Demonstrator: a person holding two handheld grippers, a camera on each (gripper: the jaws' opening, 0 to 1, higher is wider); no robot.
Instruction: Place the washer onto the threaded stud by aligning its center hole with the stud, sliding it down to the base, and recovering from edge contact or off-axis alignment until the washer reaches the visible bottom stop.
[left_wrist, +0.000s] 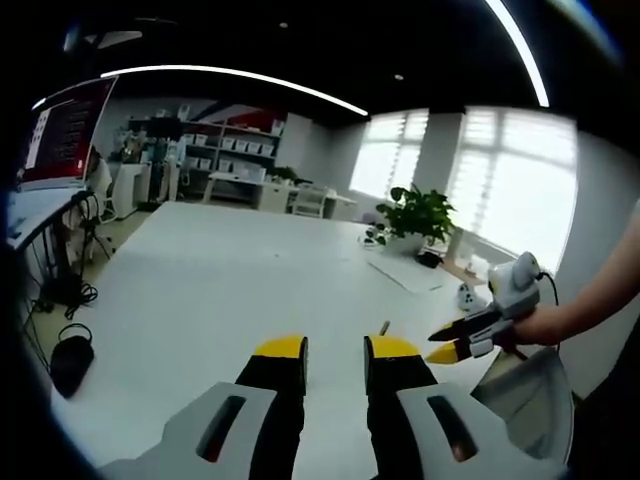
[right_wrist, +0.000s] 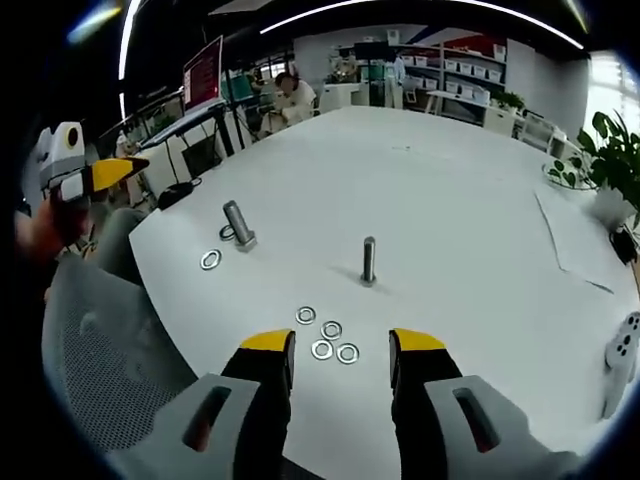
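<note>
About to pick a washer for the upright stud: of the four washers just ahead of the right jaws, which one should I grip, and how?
Take the nearest-right washer of the cluster. It lies flat on the table, so come from above, tilted, pinching across its outer rim. Its right side looks free of neighbours. The stud stands just beyond.

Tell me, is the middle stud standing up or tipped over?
Standing up. The stud rises straight from the table, its base on the surface, bare, with washers lying flat nearby.

Bare white table (right_wrist: 450, 190) surrounds the upright threaded stud (right_wrist: 369, 261) on all sides. Obstacles: four loose washers (right_wrist: 327, 336) just before the right gripper (right_wrist: 342, 346); a second bolt (right_wrist: 238, 224) and washer (right_wrist: 210, 260) leftward, apart.
</note>
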